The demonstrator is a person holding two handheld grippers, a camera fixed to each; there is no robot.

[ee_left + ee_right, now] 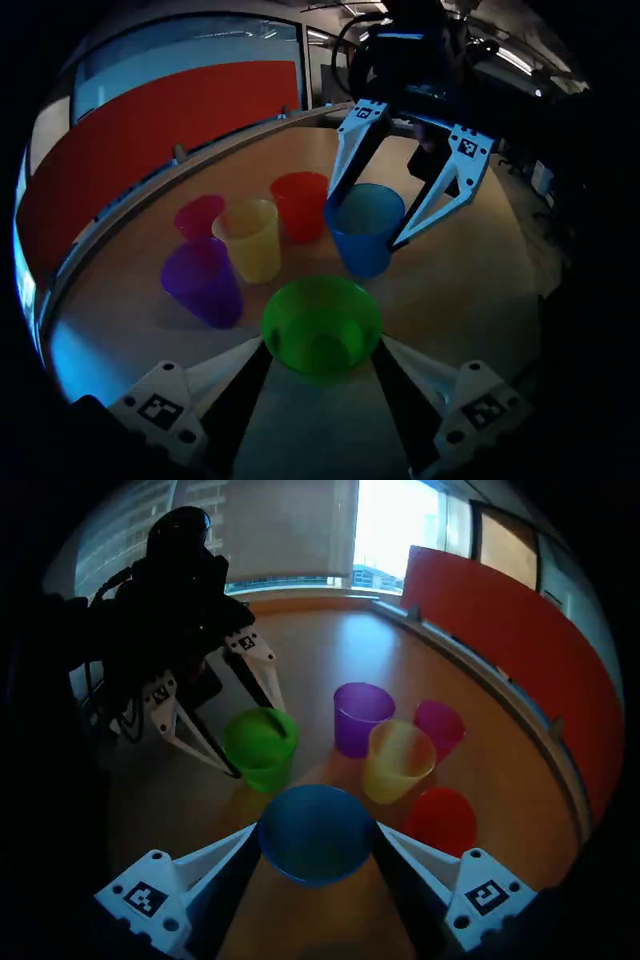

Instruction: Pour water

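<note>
A green cup (pixel 322 324) sits upright between my left gripper's (pixel 322 352) fingers, which press on both its sides. Beyond it stands a blue cup (pixel 364 228), with my right gripper (pixel 364 218) shut on it. In the right gripper view the blue cup (pixel 316 832) fills the gap of my right gripper (pixel 316 836), and the left gripper (pixel 258 740) clasps the green cup (pixel 260 748) farther off. Both cups are close to the wooden table (pixel 464 272). I cannot tell whether either holds water.
Several more cups cluster beside them: red (pixel 300 204), yellow (pixel 252 238), purple (pixel 202 280) and magenta (pixel 198 216). A red panel (pixel 160 128) runs along the table's far edge. A bright window (pixel 392 536) lies beyond the table's end.
</note>
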